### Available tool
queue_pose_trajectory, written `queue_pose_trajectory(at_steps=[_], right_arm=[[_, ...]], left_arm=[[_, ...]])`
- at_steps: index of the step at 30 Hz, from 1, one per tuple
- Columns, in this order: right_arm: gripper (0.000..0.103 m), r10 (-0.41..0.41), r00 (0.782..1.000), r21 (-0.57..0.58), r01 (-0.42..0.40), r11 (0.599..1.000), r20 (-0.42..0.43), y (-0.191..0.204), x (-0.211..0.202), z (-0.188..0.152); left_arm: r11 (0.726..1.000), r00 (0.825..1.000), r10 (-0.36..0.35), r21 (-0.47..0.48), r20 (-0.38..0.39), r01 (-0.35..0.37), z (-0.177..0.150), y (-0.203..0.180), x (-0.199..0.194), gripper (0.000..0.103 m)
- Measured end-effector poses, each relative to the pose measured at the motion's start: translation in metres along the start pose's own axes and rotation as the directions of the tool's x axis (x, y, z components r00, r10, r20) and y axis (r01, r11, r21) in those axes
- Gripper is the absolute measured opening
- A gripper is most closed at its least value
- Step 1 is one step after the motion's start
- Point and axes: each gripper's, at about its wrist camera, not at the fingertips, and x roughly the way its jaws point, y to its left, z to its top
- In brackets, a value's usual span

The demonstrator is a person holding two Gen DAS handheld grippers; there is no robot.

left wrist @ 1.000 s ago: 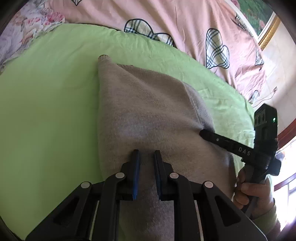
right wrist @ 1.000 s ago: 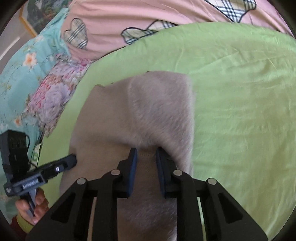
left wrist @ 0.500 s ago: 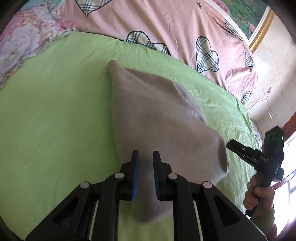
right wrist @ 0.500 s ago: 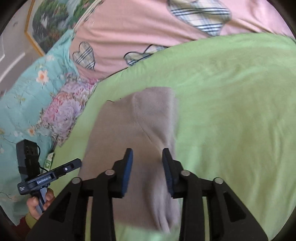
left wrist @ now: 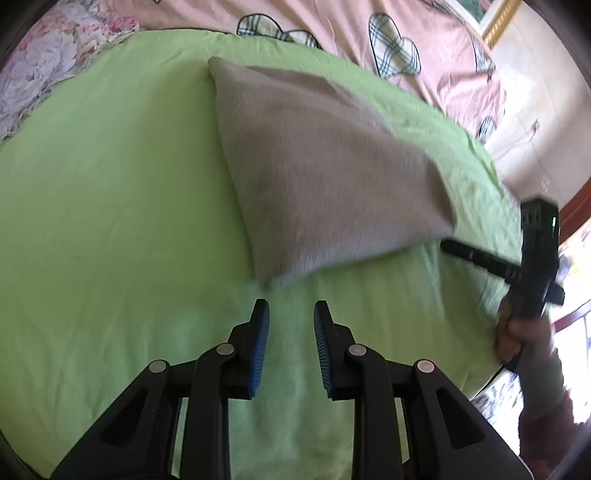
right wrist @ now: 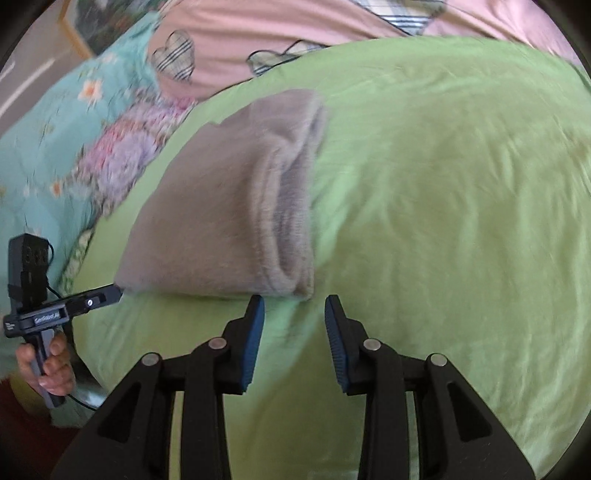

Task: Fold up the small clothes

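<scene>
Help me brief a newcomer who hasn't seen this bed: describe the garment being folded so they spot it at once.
Start at the green sheet covering the bed, below the pink heart-print quilt. On it lies a folded grey-brown fleecy garment, just beyond both open hand-held grippers. It is the only plain, fuzzy piece there, with stacked layers showing along one edge.

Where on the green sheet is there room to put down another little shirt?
Room: the green sheet right of the folded grey cloth, up to the pink quilt, and left of it toward the floral bedding. Crowded: the near strip where both grippers hover.
</scene>
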Motion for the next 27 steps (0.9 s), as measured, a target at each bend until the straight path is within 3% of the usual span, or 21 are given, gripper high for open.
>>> queue_pose_trajectory(at_steps=[5, 9, 11, 12, 16, 18, 23, 27], right_arm=[[0.035, 0.021, 1.000, 0.000, -0.021, 1.000, -0.018, -0.005, 0.013, 0.008], [0.035, 0.055, 0.998, 0.004, -0.055, 0.998, -0.008, -0.002, 0.021, 0.016], [0.026, 0.062, 0.997, 0.013, -0.061, 0.998, -0.035, -0.003, 0.028, 0.019], [0.009, 0.068, 0.997, 0.016, -0.067, 0.998, -0.036, -0.002, 0.028, 0.019], [0.007, 0.087, 0.993, 0.052, -0.091, 0.994, 0.080, -0.005, -0.016, 0.025], [0.006, 0.040, 0.996, 0.079, -0.046, 0.996, 0.081, -0.016, -0.025, 0.024], [0.000, -0.090, 0.994, 0.073, 0.095, 0.993, -0.067, -0.031, 0.011, 0.003], [0.001, -0.074, 0.997, 0.105, 0.073, 0.992, 0.005, -0.035, -0.016, 0.007]], left_arm=[[0.998, 0.999, 0.015, -0.055, 0.041, -0.013, 0.005, 0.004, 0.007, 0.024], [0.998, 0.996, 0.040, -0.048, 0.074, -0.037, 0.012, -0.001, 0.008, 0.023], [0.997, 0.997, 0.050, -0.062, 0.058, -0.047, 0.015, 0.002, 0.015, 0.022], [0.996, 0.998, 0.049, -0.074, 0.049, -0.045, 0.017, 0.004, 0.017, 0.019], [0.996, 0.997, 0.053, -0.081, 0.050, -0.048, 0.015, 0.008, 0.015, 0.017], [0.995, 0.998, 0.050, -0.083, 0.039, -0.047, 0.014, 0.010, 0.018, 0.017], [0.995, 0.997, 0.072, -0.071, 0.029, -0.069, 0.012, 0.010, 0.017, 0.016], [0.996, 0.998, 0.067, -0.052, 0.020, -0.066, 0.008, 0.009, 0.011, 0.015]])
